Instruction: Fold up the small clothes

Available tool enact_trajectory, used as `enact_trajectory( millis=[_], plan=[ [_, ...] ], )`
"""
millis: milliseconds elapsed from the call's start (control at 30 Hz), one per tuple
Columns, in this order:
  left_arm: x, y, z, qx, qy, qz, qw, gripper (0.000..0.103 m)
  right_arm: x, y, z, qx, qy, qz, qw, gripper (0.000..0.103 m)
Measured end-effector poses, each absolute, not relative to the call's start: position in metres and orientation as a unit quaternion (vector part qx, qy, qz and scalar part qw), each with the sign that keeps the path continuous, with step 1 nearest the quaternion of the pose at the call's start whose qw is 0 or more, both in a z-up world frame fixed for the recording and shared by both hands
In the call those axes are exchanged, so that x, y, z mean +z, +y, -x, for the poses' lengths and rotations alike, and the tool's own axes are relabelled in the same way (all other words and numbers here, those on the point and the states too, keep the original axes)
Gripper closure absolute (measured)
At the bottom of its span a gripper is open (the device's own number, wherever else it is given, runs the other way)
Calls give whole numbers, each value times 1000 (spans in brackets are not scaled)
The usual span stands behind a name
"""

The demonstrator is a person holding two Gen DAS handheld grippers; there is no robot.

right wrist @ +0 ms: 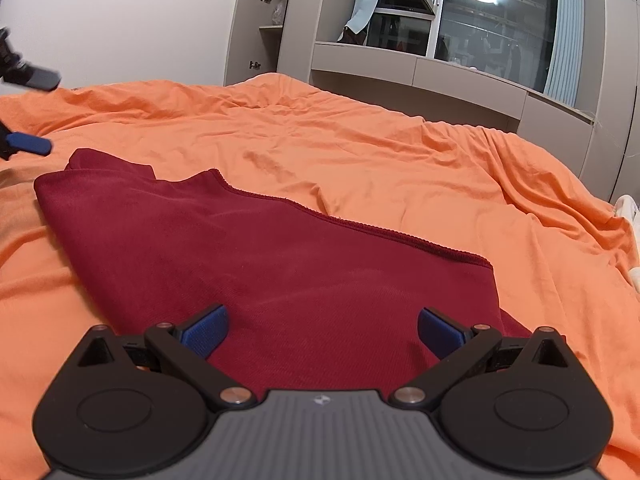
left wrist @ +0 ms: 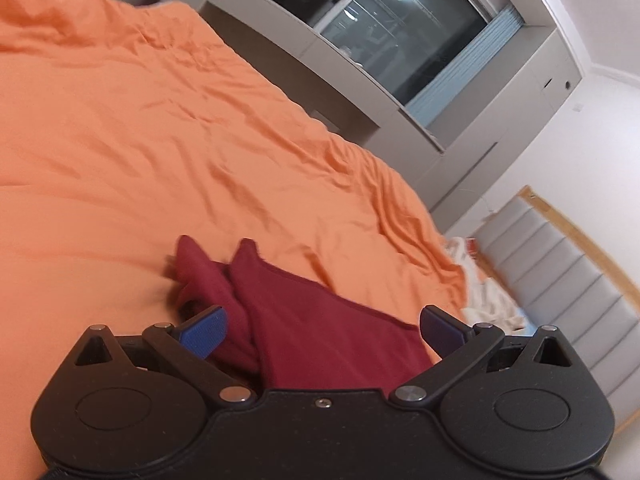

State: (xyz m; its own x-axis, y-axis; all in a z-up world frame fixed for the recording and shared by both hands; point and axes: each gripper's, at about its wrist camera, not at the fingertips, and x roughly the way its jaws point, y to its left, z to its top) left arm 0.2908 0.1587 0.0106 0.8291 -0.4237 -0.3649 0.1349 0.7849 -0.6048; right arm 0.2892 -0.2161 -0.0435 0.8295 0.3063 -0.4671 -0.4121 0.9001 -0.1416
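Dark red knit garment point(right wrist: 248, 264), finely ribbed with an overlocked hem, lying partly folded on a creased orange bedsheet point(right wrist: 380, 160). Right gripper point(right wrist: 323, 330) and left gripper point(left wrist: 323, 330) both hover over it, blue-padded fingers spread wide, gripping nothing.

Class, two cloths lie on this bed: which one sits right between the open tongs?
The dark red garment, lying flat on the orange sheet. The sheet covers the whole bed.

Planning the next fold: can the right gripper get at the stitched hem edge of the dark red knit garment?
Probably yes: the right gripper is open over the dark red knit garment, and nothing covers its stitched hem edge.
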Motion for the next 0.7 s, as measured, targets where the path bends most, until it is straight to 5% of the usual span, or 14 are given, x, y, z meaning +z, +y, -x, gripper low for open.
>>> enact_trajectory(
  millis=[700],
  plan=[
    [-39, 104, -265, -148, 286, 333, 886, 1, -45, -221, -272, 172, 216, 121, 954, 0]
  ],
)
